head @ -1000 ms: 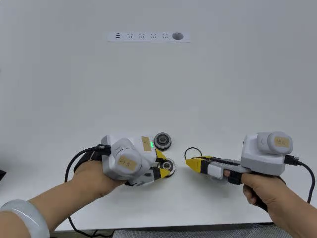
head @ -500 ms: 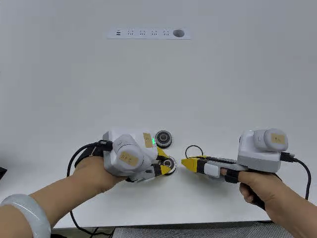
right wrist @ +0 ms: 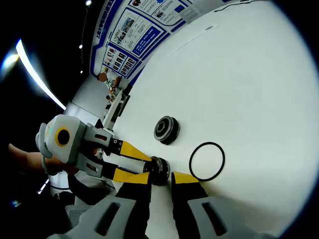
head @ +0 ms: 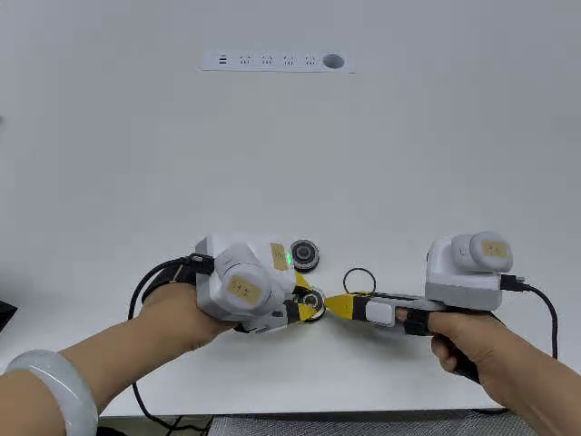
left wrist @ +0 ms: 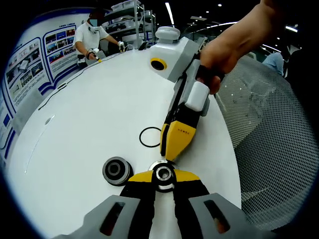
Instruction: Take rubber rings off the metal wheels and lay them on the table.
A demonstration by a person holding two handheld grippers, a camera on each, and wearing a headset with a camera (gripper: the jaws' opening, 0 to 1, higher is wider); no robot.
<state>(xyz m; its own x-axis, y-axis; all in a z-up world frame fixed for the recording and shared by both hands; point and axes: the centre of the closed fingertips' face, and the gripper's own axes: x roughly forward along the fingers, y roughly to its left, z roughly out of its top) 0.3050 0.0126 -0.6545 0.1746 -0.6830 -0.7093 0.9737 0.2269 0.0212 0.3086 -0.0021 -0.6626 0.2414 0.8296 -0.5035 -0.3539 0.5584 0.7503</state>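
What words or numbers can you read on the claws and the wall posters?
None reads clearly.
Tan sticker on the left claw: marks too small.
Tan sticker on the right claw: too small.
Print on the right claw's yellow tip: blurred.
Wall posters: blurred.

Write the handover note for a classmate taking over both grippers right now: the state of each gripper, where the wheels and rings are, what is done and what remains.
Left gripper: shut on the held wheel.
Right gripper: jaws slightly apart, tips at that wheel, gripping nothing.
Loose ring: flat on the table, beside the right gripper.
Second wheel: on the table, just past the held wheel. Its dark rim suggests the ring is on.
Done: one ring laid down.
Left: the held wheel's ring, if it has one (hard to tell), then the second wheel.
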